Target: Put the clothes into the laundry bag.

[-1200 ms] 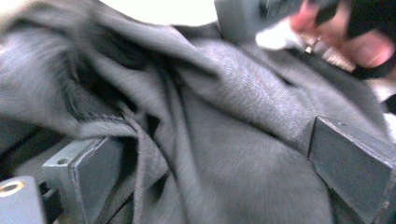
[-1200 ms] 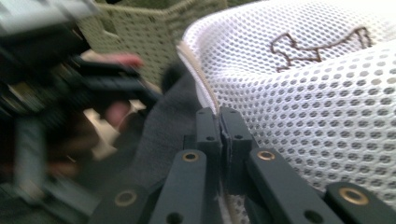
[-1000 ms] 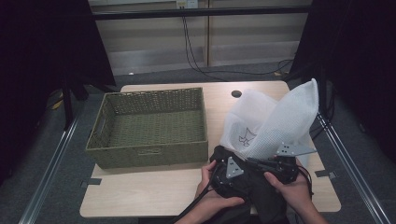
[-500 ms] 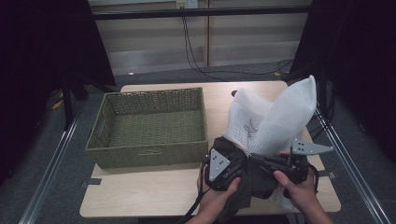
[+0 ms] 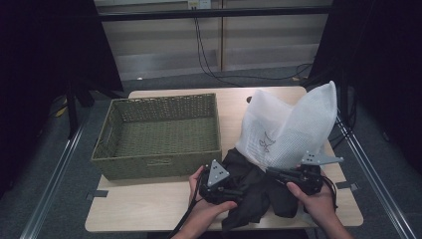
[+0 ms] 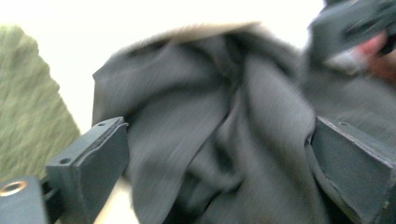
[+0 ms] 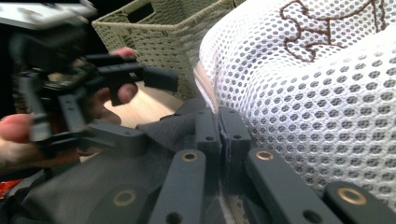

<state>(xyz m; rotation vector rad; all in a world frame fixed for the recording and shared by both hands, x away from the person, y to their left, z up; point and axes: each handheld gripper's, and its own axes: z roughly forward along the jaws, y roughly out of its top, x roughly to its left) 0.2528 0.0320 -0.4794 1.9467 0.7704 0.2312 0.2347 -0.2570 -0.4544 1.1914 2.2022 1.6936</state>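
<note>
A person at a wooden table [image 5: 149, 204] works a dark garment [image 5: 259, 186] out of a white mesh laundry bag [image 5: 288, 127], a two-jaw gripper in each hand. The left gripper [image 6: 219, 154], at the table's near edge, has drawn away from the bag's mouth towards the basket side over the past second; its jaws closed and have just been opening again, and now stand wide apart with the dark cloth lying loose between them, not pinched. That reads as a re-grip: more of the garment lies out on the table than a second ago, though its far end sits at the bag's opening. The right gripper [image 7: 219, 135] is clenched tight at the lower edge of the mesh bag, a thin strip of the bag's hem apparently caught between its jaws, so the bag stands upright. Counted: one garment, one mesh bag, one green woven basket [image 5: 159, 134], standing empty to the left of the bag, two grippers, two hands
</note>
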